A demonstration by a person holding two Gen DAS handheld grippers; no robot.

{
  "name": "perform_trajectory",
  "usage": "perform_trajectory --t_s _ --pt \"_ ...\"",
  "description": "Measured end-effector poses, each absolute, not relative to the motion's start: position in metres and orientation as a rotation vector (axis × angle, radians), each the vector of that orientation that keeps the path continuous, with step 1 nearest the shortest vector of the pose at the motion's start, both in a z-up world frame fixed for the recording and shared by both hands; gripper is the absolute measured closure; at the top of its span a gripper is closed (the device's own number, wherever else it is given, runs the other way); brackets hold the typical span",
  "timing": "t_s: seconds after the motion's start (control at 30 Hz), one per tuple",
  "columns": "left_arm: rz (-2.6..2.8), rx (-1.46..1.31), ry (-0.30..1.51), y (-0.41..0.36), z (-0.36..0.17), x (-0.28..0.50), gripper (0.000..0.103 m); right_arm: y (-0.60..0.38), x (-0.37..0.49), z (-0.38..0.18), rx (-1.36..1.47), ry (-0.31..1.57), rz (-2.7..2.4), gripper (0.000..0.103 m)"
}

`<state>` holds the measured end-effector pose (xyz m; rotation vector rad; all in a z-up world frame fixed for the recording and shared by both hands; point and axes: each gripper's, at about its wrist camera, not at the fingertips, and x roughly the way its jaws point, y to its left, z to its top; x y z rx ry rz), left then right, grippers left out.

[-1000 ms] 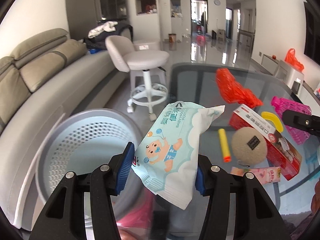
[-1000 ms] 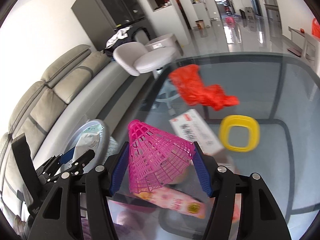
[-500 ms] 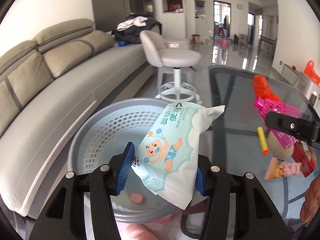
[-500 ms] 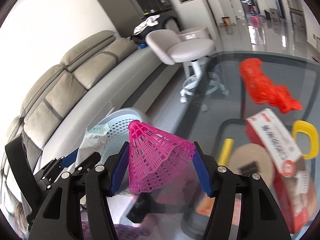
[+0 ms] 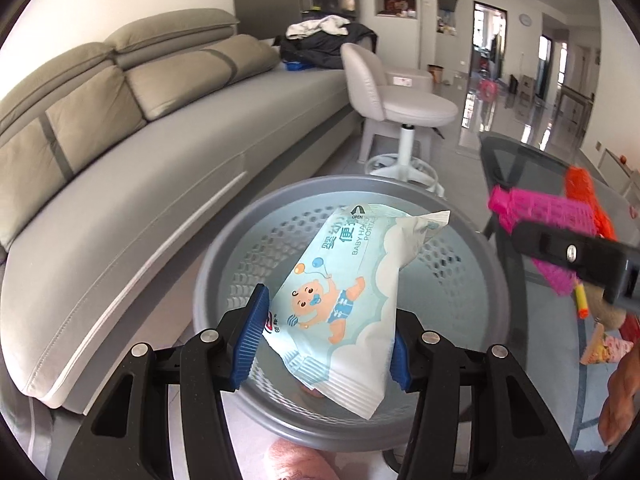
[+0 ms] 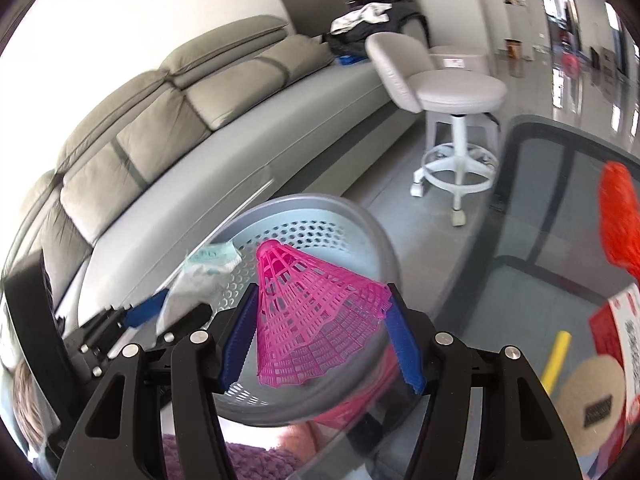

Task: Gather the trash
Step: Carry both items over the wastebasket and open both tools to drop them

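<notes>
I see one perforated grey bin (image 5: pixel 472 276) below both grippers. My left gripper (image 5: pixel 326 334) clamps one wipes packet (image 5: pixel 344 292) over it; my right gripper (image 6: pixel 320 340) grips one pink shuttlecock (image 6: pixel 316 324) above its rim.

The wipes packet (image 5: pixel 344 300) sits between the left gripper (image 5: pixel 326 336) fingers, above the perforated basket (image 5: pixel 492 280). The basket stands on the floor between the sofa (image 5: pixel 120 160) to its left and the glass tabletop (image 5: pixel 560 352) to its right. The stool (image 5: pixel 404 120) stands behind the basket. The shuttlecock (image 6: pixel 316 320) sits between the right gripper (image 6: pixel 320 340) fingers, right of the packet.
</notes>
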<state>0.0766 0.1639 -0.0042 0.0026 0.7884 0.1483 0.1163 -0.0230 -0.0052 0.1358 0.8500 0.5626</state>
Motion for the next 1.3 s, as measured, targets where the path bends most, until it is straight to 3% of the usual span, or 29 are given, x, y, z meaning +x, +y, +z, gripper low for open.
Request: perform_trajectory --t_s 0.43,0.53,0.57,0.6,1.3 --pt "0.172 -0.051 0.824 0.178 -0.009 0.080 0.050 -0.002 0.130 -0.023 0.097 0.900 0.598 0.043" --pt "0.178 -0.062 0.830 0.181 -0.009 0.082 0.044 0.000 0.127 -0.021 0.069 0.879 0.594 0.037" --pt "0.182 -0.064 0.829 0.182 -0.009 0.082 0.041 0.001 0.127 -0.020 0.068 0.877 0.594 0.027" --pt "0.185 -0.065 0.828 0.182 -0.009 0.082 0.041 -0.001 0.126 -0.018 0.078 0.869 0.597 0.025" --pt "0.207 -0.071 0.818 0.187 -0.008 0.080 0.031 -0.008 0.120 -0.016 0.100 0.856 0.583 0.025"
